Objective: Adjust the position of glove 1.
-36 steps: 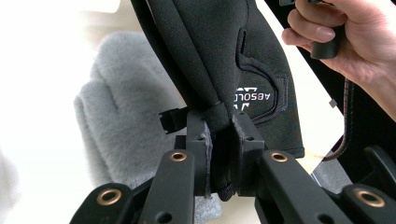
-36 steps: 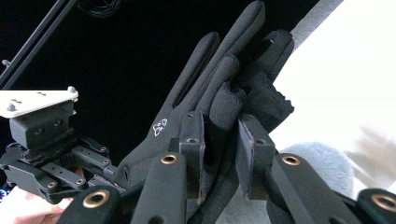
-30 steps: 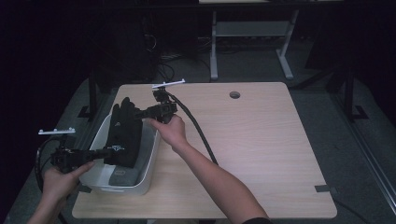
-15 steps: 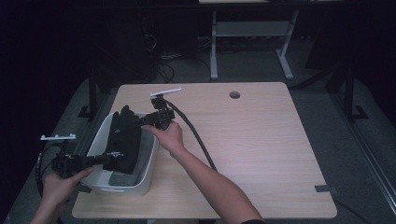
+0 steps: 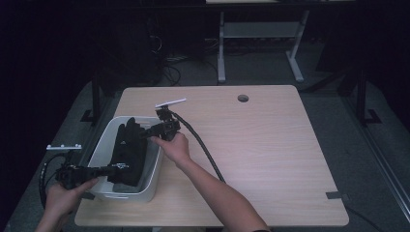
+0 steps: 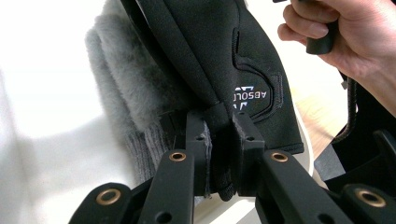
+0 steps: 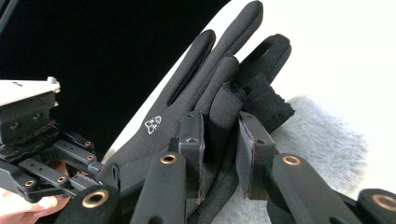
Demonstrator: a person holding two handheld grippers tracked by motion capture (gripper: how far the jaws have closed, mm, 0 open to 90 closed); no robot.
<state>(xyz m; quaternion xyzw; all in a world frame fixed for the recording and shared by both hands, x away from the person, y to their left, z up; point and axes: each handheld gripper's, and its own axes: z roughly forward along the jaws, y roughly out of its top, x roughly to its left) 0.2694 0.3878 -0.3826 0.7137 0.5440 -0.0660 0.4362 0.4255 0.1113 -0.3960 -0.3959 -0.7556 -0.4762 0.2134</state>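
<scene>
Both grippers are clamped on the black glove (image 5: pixel 126 153) — the left gripper (image 6: pixel 223 140) on its cuff, the right gripper (image 7: pixel 220 140) on a fingertip — lowering it into the white bin (image 5: pixel 102 145) at the table's near-left, so the next move calls for releasing both.

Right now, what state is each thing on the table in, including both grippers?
black glove: stretched between both grippers, over the tub.
left gripper: shut on the glove's cuff end.
right gripper: shut on a glove finger.
white tub: upright on the table's left side, grey fleece inside.
grey fleece: lying in the tub under the glove.
wooden table: bare wood to the right of the tub.
</scene>
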